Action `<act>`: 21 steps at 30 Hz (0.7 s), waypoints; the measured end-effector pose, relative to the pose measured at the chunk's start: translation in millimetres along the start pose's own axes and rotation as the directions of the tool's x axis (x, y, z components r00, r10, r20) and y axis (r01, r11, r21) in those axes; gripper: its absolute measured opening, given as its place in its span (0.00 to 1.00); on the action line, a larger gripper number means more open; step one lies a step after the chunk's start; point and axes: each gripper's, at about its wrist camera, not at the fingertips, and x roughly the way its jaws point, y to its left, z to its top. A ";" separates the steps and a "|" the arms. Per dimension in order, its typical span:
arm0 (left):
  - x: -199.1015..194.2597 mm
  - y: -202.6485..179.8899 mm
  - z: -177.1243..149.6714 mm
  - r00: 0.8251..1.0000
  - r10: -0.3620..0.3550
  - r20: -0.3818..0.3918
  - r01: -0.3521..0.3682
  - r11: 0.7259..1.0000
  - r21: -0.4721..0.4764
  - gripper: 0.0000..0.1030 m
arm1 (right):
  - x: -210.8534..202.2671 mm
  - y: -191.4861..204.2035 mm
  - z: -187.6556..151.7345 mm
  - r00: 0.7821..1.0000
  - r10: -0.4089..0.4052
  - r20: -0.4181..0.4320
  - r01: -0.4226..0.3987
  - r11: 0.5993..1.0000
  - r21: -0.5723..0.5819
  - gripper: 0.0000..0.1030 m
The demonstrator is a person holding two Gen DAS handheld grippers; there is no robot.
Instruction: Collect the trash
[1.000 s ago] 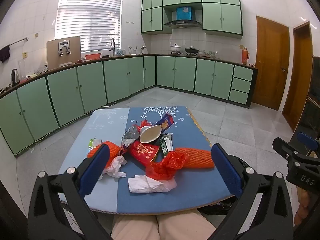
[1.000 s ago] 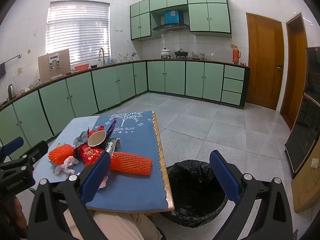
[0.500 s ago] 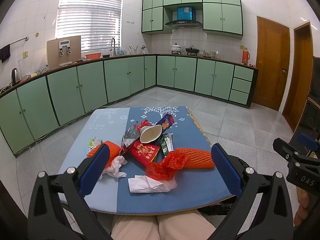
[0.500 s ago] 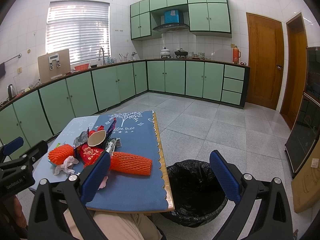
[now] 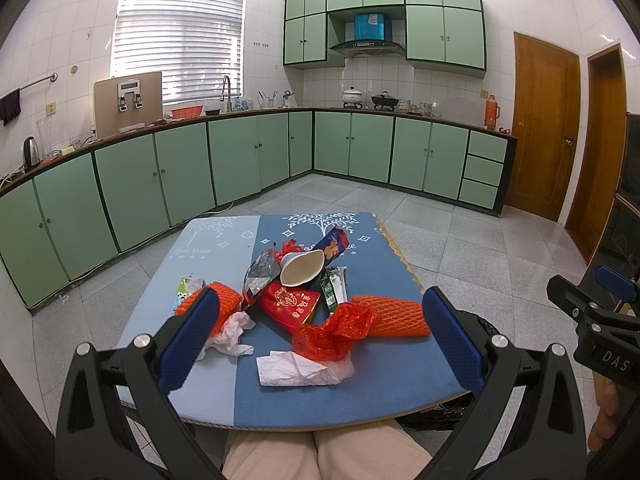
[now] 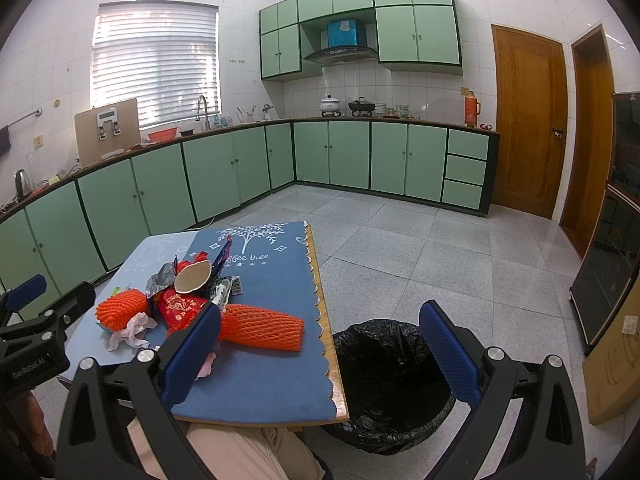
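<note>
A pile of trash lies on a low table with a blue cloth point(image 5: 304, 400): an orange foam net point(image 5: 390, 316), a second orange net point(image 5: 224, 300), a red plastic bag point(image 5: 336, 330), white tissues point(image 5: 296, 368), a red packet point(image 5: 288, 306), a paper cup point(image 5: 300, 270) and wrappers. My left gripper point(image 5: 320, 336) is open and empty, held above the table's near edge. My right gripper point(image 6: 320, 344) is open and empty, above the table's right edge and a black-lined bin point(image 6: 392, 384); the orange net point(image 6: 260, 330) lies by its left finger.
Green cabinets point(image 5: 240, 156) run along the far walls. Grey tiled floor point(image 6: 420, 248) surrounds the table. Wooden doors point(image 6: 528, 124) stand at the right. The person's knees point(image 5: 320, 456) are under the table's near edge. A cardboard box point(image 6: 616, 360) stands at far right.
</note>
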 end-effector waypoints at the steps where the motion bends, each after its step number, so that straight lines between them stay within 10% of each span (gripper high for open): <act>1: 0.2 0.2 0.1 1.000 0.001 0.000 -0.001 1.000 -0.001 0.95 | 0.0 0.0 0.0 1.000 0.000 0.000 0.000 1.000 0.000 0.94; 21: 0.2 0.2 0.0 1.000 0.002 0.000 -0.002 1.000 -0.002 0.95 | 1.5 1.0 0.3 1.000 0.001 0.000 -0.001 1.000 0.001 0.94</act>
